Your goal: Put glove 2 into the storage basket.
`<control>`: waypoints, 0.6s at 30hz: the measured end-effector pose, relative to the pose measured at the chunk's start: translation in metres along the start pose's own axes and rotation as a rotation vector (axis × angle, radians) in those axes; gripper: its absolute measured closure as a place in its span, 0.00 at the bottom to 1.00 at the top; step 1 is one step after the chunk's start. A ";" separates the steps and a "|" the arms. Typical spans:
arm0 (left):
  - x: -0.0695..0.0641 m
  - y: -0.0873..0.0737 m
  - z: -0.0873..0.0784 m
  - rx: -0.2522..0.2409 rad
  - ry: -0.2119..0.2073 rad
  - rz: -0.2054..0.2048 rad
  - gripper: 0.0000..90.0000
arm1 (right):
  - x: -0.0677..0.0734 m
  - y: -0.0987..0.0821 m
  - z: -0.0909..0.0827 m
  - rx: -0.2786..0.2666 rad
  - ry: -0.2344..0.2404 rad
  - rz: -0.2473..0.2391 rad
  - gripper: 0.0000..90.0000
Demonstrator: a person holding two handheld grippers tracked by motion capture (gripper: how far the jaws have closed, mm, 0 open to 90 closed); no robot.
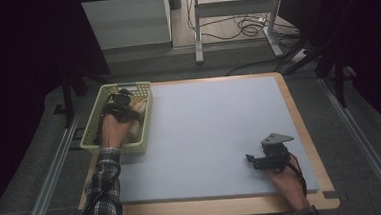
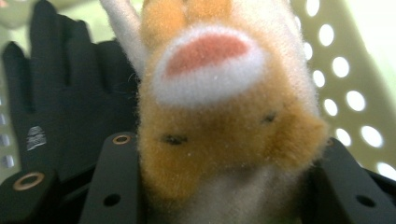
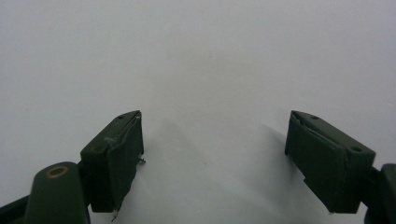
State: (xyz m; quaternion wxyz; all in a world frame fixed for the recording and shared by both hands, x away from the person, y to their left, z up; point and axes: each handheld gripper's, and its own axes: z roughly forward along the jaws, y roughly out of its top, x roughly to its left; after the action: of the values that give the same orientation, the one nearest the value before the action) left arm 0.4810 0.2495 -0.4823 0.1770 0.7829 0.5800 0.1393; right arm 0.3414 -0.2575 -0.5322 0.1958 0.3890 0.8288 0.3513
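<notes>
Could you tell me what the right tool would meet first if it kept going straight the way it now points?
Probably nothing but the grey mat. The right tool points leftward, low over the mat, jaws open and empty, and no object shows ahead of them. How soon the tips would touch the mat is hard to judge.

Black glove (image 2: 65, 93), blue-grey mat (image 1: 215, 136)

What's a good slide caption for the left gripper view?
Plush toy wedged between the left hand-held gripper jaws inside the perforated basket, black glove alongside.
</notes>
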 end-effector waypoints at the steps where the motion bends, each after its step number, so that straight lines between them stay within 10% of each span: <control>1: -0.001 0.001 0.003 0.011 0.001 0.002 0.57 | 0.000 0.000 0.000 0.000 0.000 0.000 0.21; 8: -0.003 0.004 0.020 0.068 -0.037 -0.010 0.47 | 0.000 0.000 0.000 0.000 0.002 0.000 0.21; 18: 0.009 -0.002 0.010 0.017 -0.102 -0.070 0.12 | 0.000 0.000 0.000 0.000 0.002 -0.001 0.21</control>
State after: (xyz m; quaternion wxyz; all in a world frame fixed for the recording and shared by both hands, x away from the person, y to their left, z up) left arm 0.4860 0.2573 -0.4920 0.2045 0.7696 0.5985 0.0882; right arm 0.3413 -0.2575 -0.5322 0.1948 0.3883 0.8292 0.3516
